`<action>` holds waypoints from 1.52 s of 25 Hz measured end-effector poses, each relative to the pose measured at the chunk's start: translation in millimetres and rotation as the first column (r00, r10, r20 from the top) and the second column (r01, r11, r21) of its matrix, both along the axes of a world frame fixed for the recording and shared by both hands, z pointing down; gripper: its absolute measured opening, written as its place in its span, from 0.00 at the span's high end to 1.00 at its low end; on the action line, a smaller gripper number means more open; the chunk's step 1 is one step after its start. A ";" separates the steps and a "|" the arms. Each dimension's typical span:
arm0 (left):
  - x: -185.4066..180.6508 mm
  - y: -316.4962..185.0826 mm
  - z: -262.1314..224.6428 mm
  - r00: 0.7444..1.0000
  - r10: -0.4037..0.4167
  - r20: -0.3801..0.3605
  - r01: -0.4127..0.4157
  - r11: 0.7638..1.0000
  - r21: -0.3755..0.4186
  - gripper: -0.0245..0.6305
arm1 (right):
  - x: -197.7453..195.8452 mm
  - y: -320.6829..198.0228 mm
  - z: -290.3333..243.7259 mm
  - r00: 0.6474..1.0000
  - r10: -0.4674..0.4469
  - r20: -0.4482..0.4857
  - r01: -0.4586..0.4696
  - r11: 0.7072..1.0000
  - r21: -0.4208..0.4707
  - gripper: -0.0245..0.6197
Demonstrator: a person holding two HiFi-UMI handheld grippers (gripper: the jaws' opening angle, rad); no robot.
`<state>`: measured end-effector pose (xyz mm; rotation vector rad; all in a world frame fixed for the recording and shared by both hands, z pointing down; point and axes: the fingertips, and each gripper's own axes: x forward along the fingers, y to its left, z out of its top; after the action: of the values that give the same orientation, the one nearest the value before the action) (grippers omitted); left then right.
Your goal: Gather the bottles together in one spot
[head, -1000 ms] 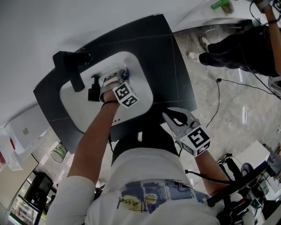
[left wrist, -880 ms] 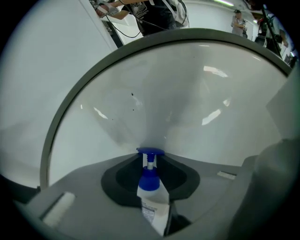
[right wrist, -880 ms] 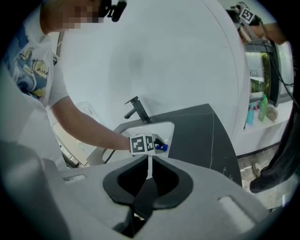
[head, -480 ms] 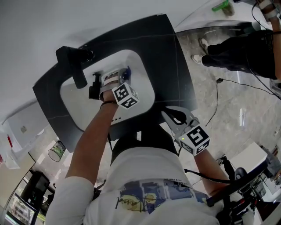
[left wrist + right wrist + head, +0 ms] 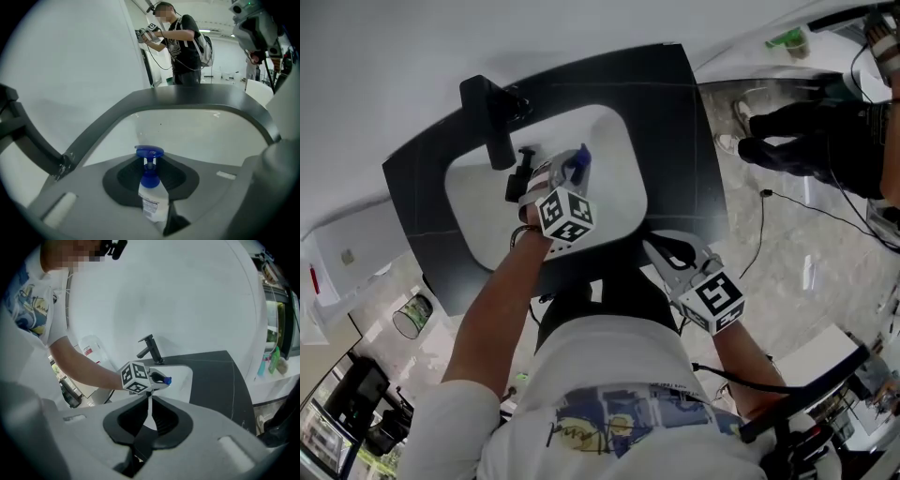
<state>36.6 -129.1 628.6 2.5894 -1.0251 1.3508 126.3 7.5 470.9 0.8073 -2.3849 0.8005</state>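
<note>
over the white sink (image 5: 478, 202), we are holding our left gripper (image 5: 562, 173) out with a long arm. its two jaws are squeezing a small white pump bottle (image 5: 152, 199) by its body. the bottle's blue pump top (image 5: 149, 152) is sticking out past the jaws, pointing away from us. the bottle is sitting just beside the black tap (image 5: 492, 127), on the side nearer to us. we cannot tell if it is touching the bottom of the sink. the sink is sitting in a dark counter (image 5: 675, 141) that is pushed up against a white wall.

we are keeping our right gripper (image 5: 148, 423) close to our body, by the near edge of the counter and well apart from the bottle. its jaws are pressing together and nothing is sitting between them. it is looking across at the left gripper.

far behind the counter, another person (image 5: 183, 42) is standing and holding something up in both hands.
</note>
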 end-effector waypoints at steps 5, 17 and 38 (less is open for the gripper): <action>-14.7 8.8 -20.2 0.993 -0.066 -0.102 0.067 0.998 0.012 0.84 | -13.8 3.7 -3.3 1.000 -0.021 -0.001 0.021 1.000 0.018 0.92; -66.2 37.8 -109.5 0.917 -0.232 -0.324 0.273 0.958 0.087 0.85 | -45.6 18.4 -16.9 0.996 -0.083 0.012 0.082 0.995 0.062 0.92; -225.0 -41.8 -189.7 0.710 -0.502 -0.494 0.657 0.724 0.210 0.85 | -67.4 28.5 -25.3 0.987 -0.161 -0.001 0.161 0.984 0.075 0.92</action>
<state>-188.4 -170.9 438.9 2.2414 -1.9398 0.4587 58.9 36.0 445.6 0.6312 -2.4600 0.6526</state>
